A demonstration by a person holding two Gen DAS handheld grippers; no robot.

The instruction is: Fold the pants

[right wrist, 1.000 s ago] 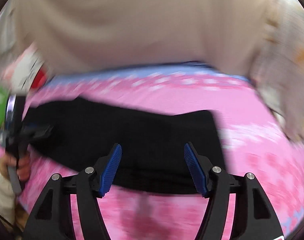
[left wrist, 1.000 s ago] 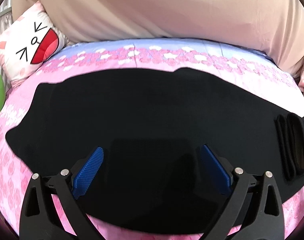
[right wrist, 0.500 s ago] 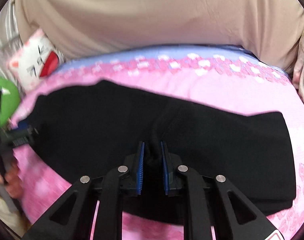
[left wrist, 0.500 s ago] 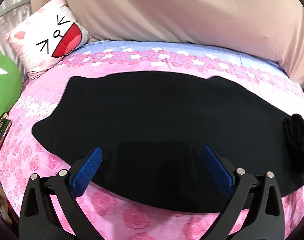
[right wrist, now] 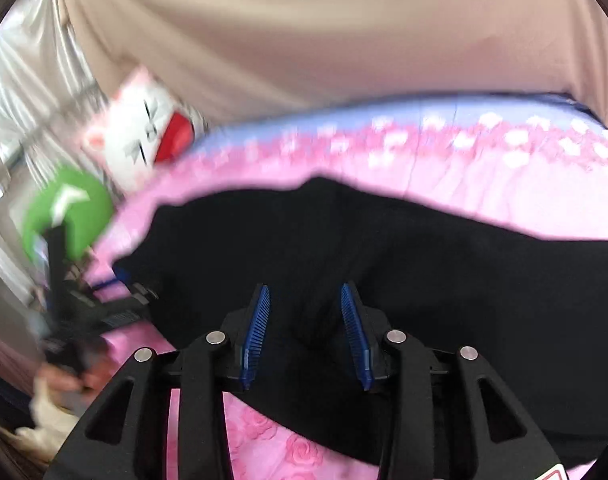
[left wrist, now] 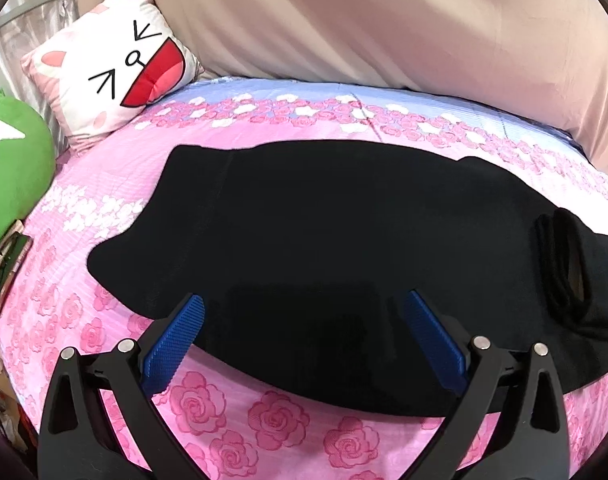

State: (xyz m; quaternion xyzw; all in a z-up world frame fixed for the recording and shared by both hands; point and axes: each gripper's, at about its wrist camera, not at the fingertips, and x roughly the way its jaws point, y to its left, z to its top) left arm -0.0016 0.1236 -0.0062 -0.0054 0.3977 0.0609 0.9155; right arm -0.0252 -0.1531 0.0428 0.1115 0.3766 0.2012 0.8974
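**Black pants laid flat across the bed, both hand-held grippers over the near edge**

The black pants (left wrist: 324, 240) are spread lengthwise across the bed (left wrist: 264, 420), which is covered by a sheet printed with pink roses and a pale blue band along its far edge. In the left wrist view the garment runs from the left part of the bed toward the right edge, where a ribbed elastic end (left wrist: 560, 272) is seen bunched and partly turned over. A bare strip of rose-printed sheet lies between the pants and the near edge.

The left hand-held gripper (left wrist: 304, 340) is held above the near hem of the pants with its blue pads (left wrist: 172, 344) spread wide; nothing is gripped between them, and the fabric lies flat beneath.

The right hand-held gripper (right wrist: 306, 332) is seen in a blurred picture over the near part of the pants. Its jaws have just been opening and now stand partly apart; black cloth with a slight crease shows in the gap, but the pads (right wrist: 258, 328) are not pressed on it. The left hand-held gripper is also caught in this view at the left end of the pants (right wrist: 384, 280), held by a hand (right wrist: 76, 376).

At the far left corner of the bed a cat-face pillow (left wrist: 116, 68) is propped, with a green plush toy (left wrist: 12, 176) just beside it at the left edge. A beige cloth (left wrist: 384, 24) is draped behind the far edge.
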